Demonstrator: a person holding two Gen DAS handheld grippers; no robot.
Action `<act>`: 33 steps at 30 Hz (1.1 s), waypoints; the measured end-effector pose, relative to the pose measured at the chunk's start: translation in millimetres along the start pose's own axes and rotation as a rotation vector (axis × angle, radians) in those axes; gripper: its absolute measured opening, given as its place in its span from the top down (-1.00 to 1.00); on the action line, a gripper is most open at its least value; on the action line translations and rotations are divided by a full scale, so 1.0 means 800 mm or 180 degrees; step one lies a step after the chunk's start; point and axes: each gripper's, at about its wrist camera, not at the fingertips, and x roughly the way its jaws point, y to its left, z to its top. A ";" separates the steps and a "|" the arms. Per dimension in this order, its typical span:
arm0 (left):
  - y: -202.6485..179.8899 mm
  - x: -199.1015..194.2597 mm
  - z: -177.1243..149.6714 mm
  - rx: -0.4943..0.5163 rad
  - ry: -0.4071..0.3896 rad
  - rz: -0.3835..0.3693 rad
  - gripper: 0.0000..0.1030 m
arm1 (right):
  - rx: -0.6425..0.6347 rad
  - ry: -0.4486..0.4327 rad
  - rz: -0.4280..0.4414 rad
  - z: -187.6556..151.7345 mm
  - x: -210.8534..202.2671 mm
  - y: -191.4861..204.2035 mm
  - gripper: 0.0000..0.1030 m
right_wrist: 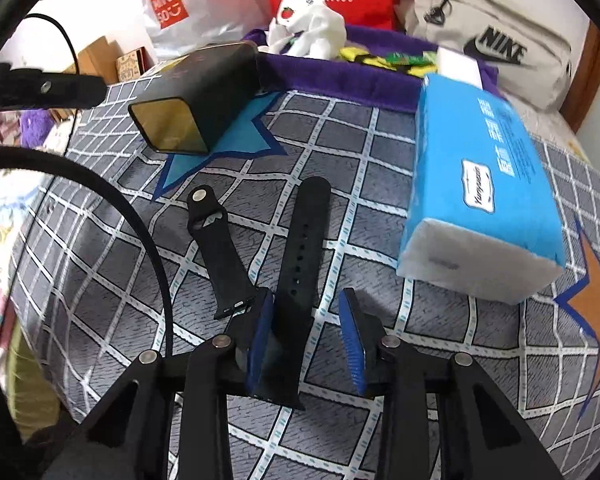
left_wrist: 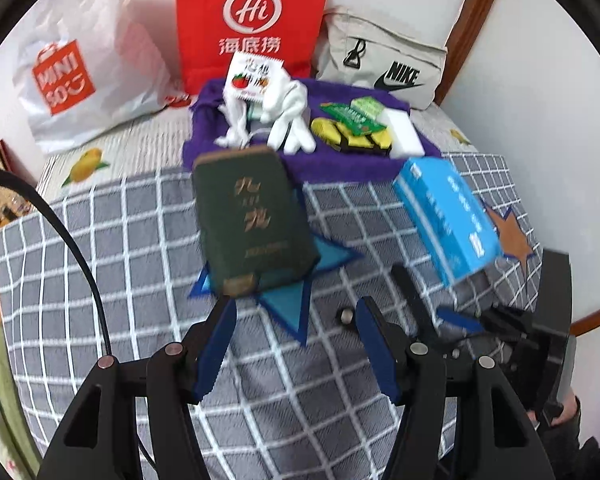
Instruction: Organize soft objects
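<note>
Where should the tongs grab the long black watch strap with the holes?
Grip the holed strap across its narrow width, near the end closest to the right tongs, coming down from above. It lies flat on the checked cloth, so only its thin side edges offer a pinch.

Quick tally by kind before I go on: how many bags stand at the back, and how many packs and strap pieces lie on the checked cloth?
Bags: 3 — Miniso bag, red bag, Nike bag
Packs: 2 — dark green pack, blue tissue pack
Strap pieces: 2 — holed strap, pin strap
Total: 7
</note>
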 end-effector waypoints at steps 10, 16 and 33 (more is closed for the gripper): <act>-0.001 -0.001 -0.038 -0.0092 0.0053 -0.0035 -0.17 | -0.0012 -0.0046 0.0045 -0.010 -0.008 -0.002 0.60; -0.009 0.007 -0.053 -0.0045 0.0106 -0.0080 -0.17 | 0.0033 0.0080 0.0069 -0.034 -0.023 -0.016 0.58; -0.005 0.029 -0.059 -0.0092 0.0234 -0.0114 -0.17 | 0.0147 0.0028 0.0000 -0.022 -0.010 -0.021 0.55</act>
